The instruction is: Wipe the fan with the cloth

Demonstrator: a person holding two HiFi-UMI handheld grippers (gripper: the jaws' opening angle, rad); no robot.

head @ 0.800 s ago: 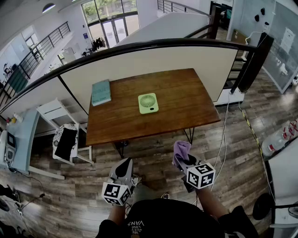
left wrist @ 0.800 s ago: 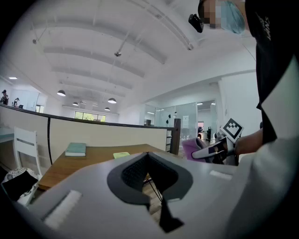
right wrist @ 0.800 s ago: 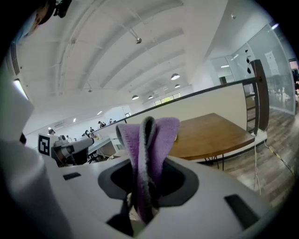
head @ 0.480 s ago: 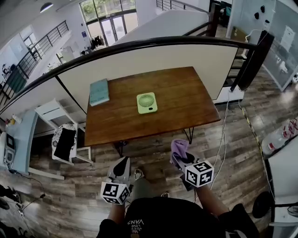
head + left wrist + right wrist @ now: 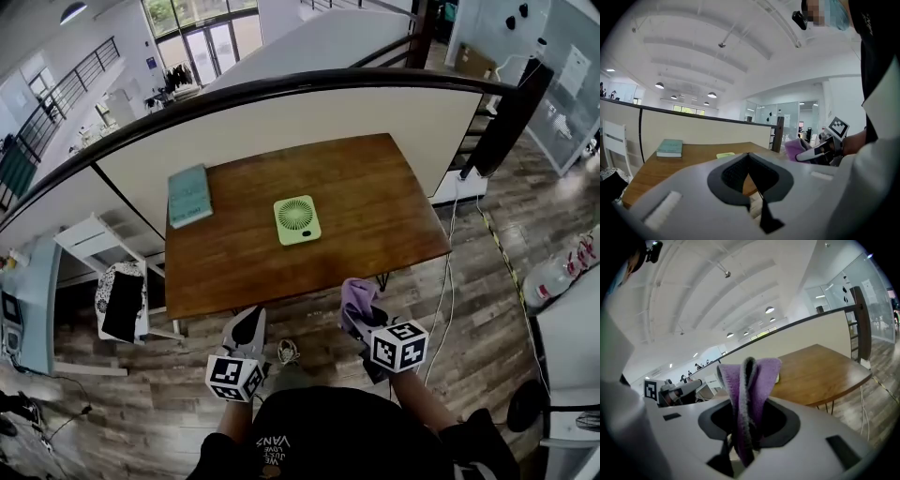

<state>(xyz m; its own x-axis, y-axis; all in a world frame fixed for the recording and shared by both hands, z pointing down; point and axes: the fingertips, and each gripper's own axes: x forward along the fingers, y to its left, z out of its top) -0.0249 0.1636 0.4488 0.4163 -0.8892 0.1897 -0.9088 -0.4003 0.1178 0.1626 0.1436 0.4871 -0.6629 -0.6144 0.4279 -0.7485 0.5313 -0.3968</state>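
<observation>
Between the right gripper's [image 5: 364, 323] jaws: purple cloth [image 5: 749, 394], folded and clamped, loose end sticking up past the tips. Left gripper [image 5: 752, 180] sits off to its left, jaws closed on nothing.

Ahead of both tools: near edge of the table [image 5: 375, 216], now close in front of the cloth. A moment ago a wider strip of floor lay between tools and edge. Both tools sit the same against the person's body, so the person walked in rather than reached.

Fan [image 5: 297, 219] lies flat mid-table, ahead and slightly left of the right gripper, well apart, no contact. Book [image 5: 189, 195] is farther off at the table's far left, out of the way.

Read: approach only, wiping not begun. Next probably needs the right gripper carried out over the table and tipped down onto the grille. The left one is free to steady the fan.
</observation>
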